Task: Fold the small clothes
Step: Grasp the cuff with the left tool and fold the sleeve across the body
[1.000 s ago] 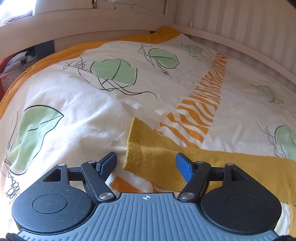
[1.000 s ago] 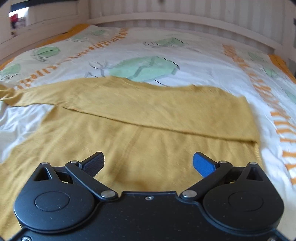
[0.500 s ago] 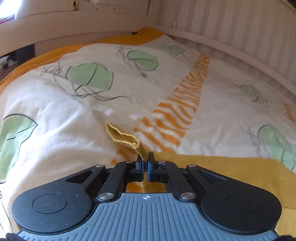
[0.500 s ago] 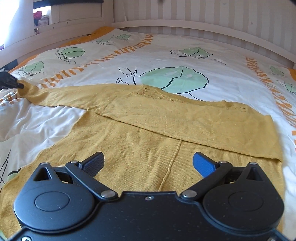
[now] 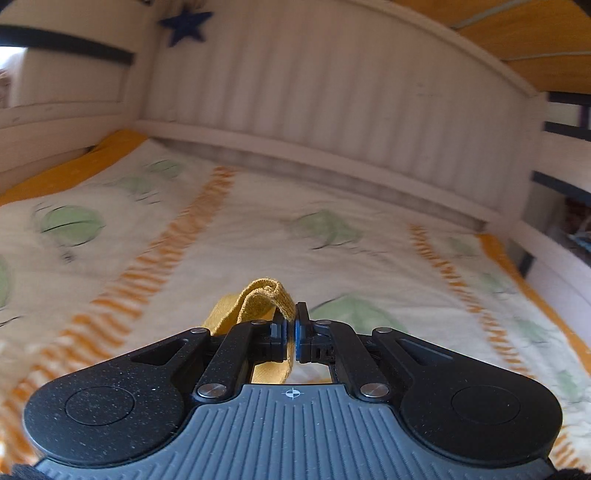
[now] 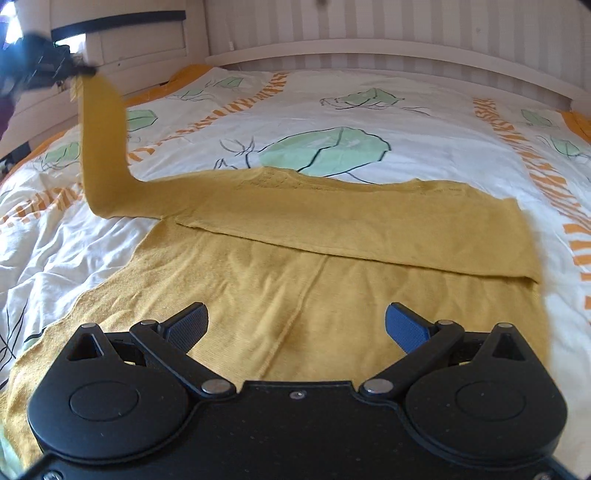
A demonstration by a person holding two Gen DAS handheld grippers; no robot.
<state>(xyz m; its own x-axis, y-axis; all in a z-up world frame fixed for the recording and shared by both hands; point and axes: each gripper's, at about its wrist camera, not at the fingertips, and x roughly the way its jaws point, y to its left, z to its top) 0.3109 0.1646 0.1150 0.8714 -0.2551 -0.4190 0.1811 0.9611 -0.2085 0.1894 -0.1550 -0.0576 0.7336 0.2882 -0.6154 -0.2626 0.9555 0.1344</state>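
Note:
A mustard-yellow knit sweater [image 6: 280,273] lies flat on the bed, one sleeve folded across its body. My left gripper [image 5: 290,325] is shut on the cuff of the other sleeve [image 5: 258,299], whose ribbed end curls over the pads. In the right wrist view that sleeve [image 6: 101,140] rises steeply from the bed at the left up to the blurred left gripper [image 6: 83,70]. My right gripper [image 6: 295,326] stands open low over the sweater's lower body, nothing between its blue pads.
The bed carries a white duvet [image 6: 424,140] with green leaf prints and orange stripes. A white slatted bed frame [image 5: 332,110] runs along the far side and left. A dark star [image 5: 186,24] hangs on the wall.
My left gripper closed on the sleeve cuff, then lifted it well off the bed and swung it across. The right gripper stayed open over the sweater, shifting slightly.

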